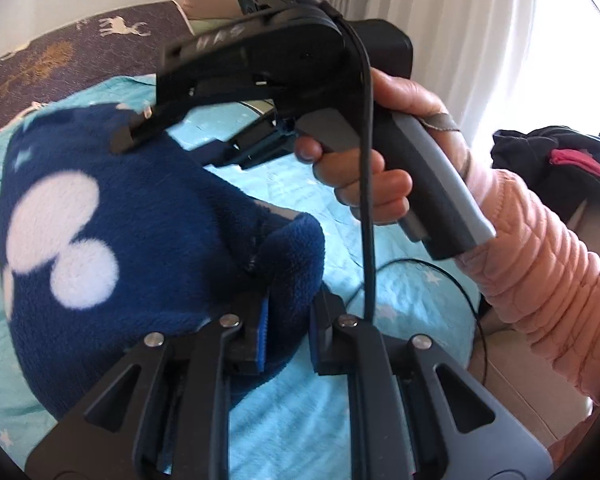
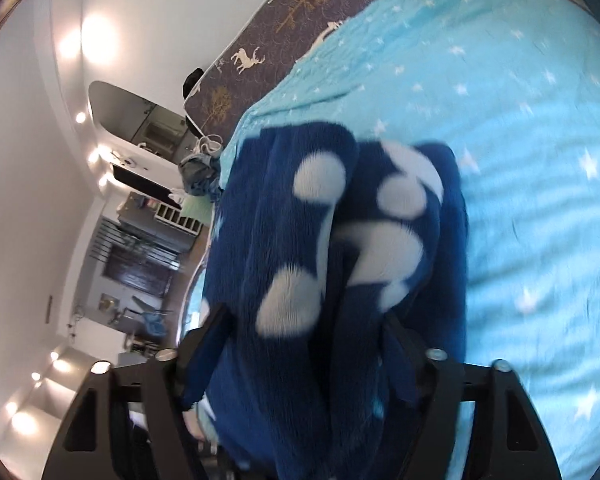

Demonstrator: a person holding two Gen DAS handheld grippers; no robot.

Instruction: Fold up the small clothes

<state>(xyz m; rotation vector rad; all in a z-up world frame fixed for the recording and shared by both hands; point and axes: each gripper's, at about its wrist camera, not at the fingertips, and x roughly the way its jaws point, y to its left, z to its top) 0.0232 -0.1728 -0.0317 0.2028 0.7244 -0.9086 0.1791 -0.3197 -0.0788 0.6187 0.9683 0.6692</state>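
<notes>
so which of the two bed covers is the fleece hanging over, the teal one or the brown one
The teal star-print cover. The navy fleece garment, held by both tongs, hangs above it; the brown cover with deer and trees lies farther back, beyond the teal one's edge.

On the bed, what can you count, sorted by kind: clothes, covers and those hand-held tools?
Navy fleece garment with white blobs: 1
Turquoise star blanket: 1
Brown deer cover: 1
Hand-held tools: 2, the left tool and the right tool, both clamped on the garment
Total: 5
</notes>
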